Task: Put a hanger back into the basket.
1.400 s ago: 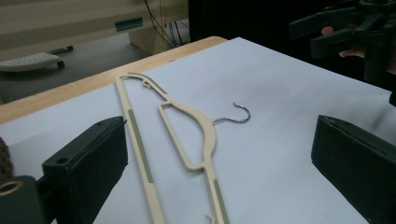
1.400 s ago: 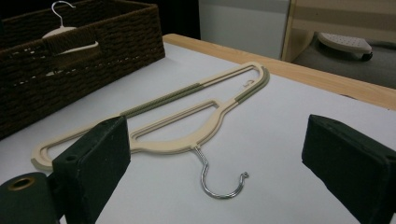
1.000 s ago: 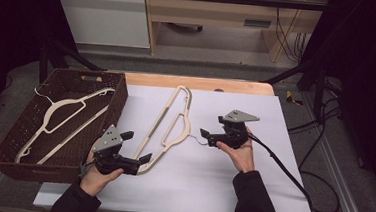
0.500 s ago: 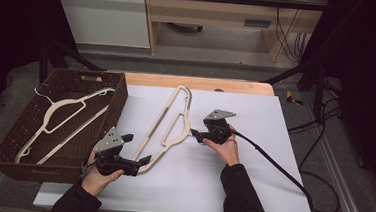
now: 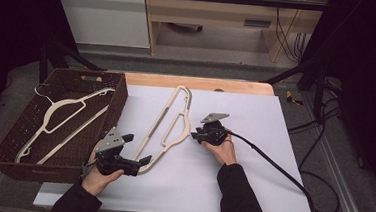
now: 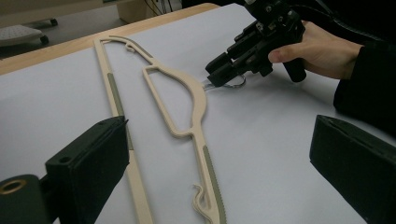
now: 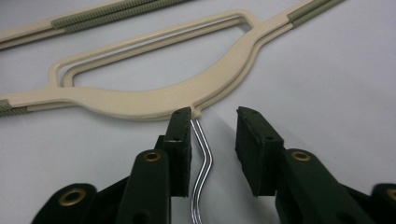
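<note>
- Lying flat on the white table [image 5: 252,165], cream hanger [image 5: 175,120] has its metal hook [image 7: 203,158] between the right gripper [image 7: 212,135] jaws – apart, hook beside one jaw.
- Left gripper [image 6: 219,154] wide open by hanger's lower end.
- Hook's curve cut off at btm edge.
- Hanger: slim, grey ribbed grips.
</note>
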